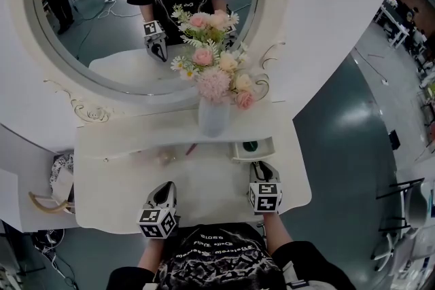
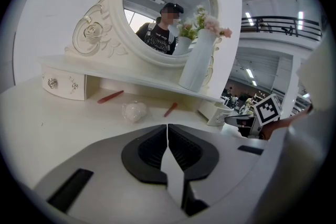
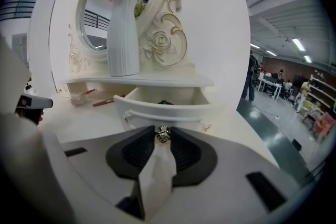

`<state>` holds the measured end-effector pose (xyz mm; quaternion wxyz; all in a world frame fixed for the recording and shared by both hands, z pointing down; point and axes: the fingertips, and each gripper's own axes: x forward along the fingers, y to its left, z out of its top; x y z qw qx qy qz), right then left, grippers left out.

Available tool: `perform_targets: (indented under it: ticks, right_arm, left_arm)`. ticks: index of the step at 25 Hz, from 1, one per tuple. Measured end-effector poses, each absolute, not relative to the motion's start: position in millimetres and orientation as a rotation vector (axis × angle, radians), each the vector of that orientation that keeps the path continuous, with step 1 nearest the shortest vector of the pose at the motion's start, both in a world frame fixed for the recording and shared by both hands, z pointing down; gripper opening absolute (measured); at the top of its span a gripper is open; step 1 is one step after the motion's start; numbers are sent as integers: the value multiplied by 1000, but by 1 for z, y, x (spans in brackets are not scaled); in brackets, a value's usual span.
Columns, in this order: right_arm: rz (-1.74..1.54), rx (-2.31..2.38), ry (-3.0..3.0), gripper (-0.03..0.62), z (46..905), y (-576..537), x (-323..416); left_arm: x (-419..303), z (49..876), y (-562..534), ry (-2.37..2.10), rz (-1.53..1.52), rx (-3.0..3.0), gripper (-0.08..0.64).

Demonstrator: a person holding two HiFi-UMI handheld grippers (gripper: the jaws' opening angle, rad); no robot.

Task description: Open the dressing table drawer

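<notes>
White and smooth, the surface (image 1: 115, 180) of the dressing table has a curved front edge, and both tools sit low over it at the person's side. The left hand-held gripper (image 1: 165, 188) is clenched on nothing, its ribbed black pads pressed flat together. It is tilted downward towards the mirror, over bare surface. The right hand-held gripper (image 1: 261, 166) is angled down in the same way, well apart from the left one. Its pads are clamped on the small metallic knob (image 3: 163, 135) of the drawer (image 3: 157, 108).

That drawer sits at the right end under the shelf (image 3: 157, 81). It stands pulled out, its bowed white front trimmed with a raised moulding, and a dark green thing (image 3: 166, 103) shows inside. Nothing stands between either tool and the drawer.

Further in, under the shelf, lie two thin red sticks (image 2: 110, 96) and a pale, rounded, translucent lump (image 2: 135, 111). At the left end is a second small drawer (image 2: 64, 84), closed, with glinting fittings on its face.

On the shelf above stands a tall, ribbed white vase (image 1: 213, 117) of pink and cream flowers (image 1: 212, 64). It stands in front of the oval mirror (image 1: 102, 24), whose white frame carries carved scrolls and a rose (image 3: 165, 34). To the right of the table lies grey-green floor (image 1: 340, 146).
</notes>
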<state>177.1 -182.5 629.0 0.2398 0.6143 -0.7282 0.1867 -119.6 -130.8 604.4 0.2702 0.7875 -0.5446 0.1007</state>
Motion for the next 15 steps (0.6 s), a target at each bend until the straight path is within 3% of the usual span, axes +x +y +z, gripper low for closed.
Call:
perform_targets:
  ticks: [15]
  right_arm:
    - [502,1677,-1996,100,629,-181,177]
  left_arm:
    - [-119,604,-131,-1466,272,2123,21]
